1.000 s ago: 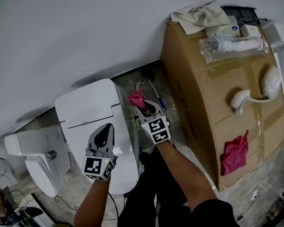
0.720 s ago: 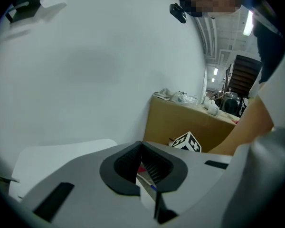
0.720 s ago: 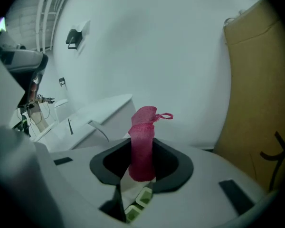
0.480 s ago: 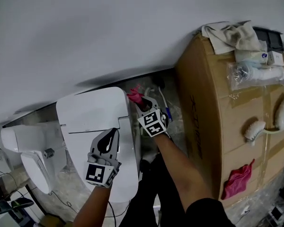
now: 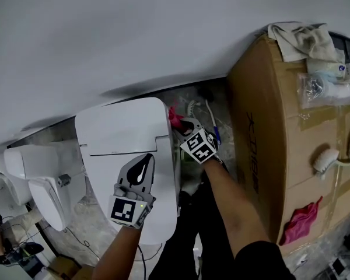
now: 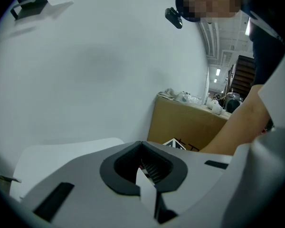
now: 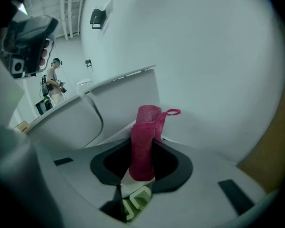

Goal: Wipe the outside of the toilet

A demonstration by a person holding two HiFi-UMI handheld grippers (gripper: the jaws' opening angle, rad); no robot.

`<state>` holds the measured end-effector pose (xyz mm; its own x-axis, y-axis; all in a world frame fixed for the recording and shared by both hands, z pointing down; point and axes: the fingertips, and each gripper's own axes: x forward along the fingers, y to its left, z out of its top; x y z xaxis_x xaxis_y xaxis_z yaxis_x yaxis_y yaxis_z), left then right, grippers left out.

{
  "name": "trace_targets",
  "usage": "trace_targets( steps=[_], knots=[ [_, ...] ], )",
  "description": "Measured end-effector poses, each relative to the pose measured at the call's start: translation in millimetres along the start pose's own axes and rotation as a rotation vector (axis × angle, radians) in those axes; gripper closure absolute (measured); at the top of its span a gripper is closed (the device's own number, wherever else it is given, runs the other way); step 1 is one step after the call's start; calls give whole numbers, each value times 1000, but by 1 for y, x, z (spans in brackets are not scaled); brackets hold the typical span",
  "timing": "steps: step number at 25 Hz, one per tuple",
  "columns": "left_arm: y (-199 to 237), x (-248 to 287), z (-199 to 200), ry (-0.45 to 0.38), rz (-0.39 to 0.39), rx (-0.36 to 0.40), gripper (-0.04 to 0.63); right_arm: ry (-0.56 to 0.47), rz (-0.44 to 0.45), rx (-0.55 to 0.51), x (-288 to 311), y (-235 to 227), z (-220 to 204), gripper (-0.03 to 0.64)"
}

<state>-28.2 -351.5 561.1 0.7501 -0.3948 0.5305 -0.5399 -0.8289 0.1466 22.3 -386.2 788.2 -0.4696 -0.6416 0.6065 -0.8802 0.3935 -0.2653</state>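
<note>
- The pink cloth (image 7: pixel 143 141) looks soft, light and coarse-woven. It should fold and drag easily, so it wants a firm pinch low on the bundle, leaving a free end to meet the surface. That is roughly how it is held now.
- The toilet (image 5: pixel 122 133) is hard, glossy and fixed in place. It is likely slippery under the cloth and needs pressure rather than lifting, and its closed lid should take a steadying push.
- The right tongs (image 5: pixel 184 127) are clamped on the pink cloth. In the right gripper view the jaws are closed in on its lower part, and a rolled end with a small loop sticks out past the tips.
- The toilet's upper right side lies just ahead and to the left of the right tongs. The cloth's free end is right at that edge, but whether it presses on the surface I cannot tell.
- The left tongs (image 5: pixel 141 167) have their jaws drawn together with nothing between them. They sit over the toilet lid, which spreads beneath and ahead of them, and they may be resting on it.
- A cardboard box (image 5: pixel 268 133) stands well to the right of the right tongs, and a second pink rag (image 5: pixel 300 220) lies on it, far from either tool.
</note>
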Motion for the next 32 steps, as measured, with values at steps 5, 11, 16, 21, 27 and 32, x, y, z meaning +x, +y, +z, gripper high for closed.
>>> trace_targets(
  steps=[5,11,16,21,27,32],
  knots=[
    [-10,-4,-12,3,-17,40,580,-14,7,55,-12,28,-21,488],
    [-31,-24,-38,39,-63,45,580,-22,8,57,-31,68,-48,489],
    [-50,-54,-64,51,-110,72,580,-27,24,38,-53,118,-80,488],
    [-67,-79,-88,70,-136,97,580,-21,51,24,-76,173,-120,489],
    [-90,-98,-108,76,-109,88,580,-26,109,14,-104,239,-165,489],
    [-116,-116,-129,55,-75,43,580,5,162,40,-126,300,-209,489]
  ],
)
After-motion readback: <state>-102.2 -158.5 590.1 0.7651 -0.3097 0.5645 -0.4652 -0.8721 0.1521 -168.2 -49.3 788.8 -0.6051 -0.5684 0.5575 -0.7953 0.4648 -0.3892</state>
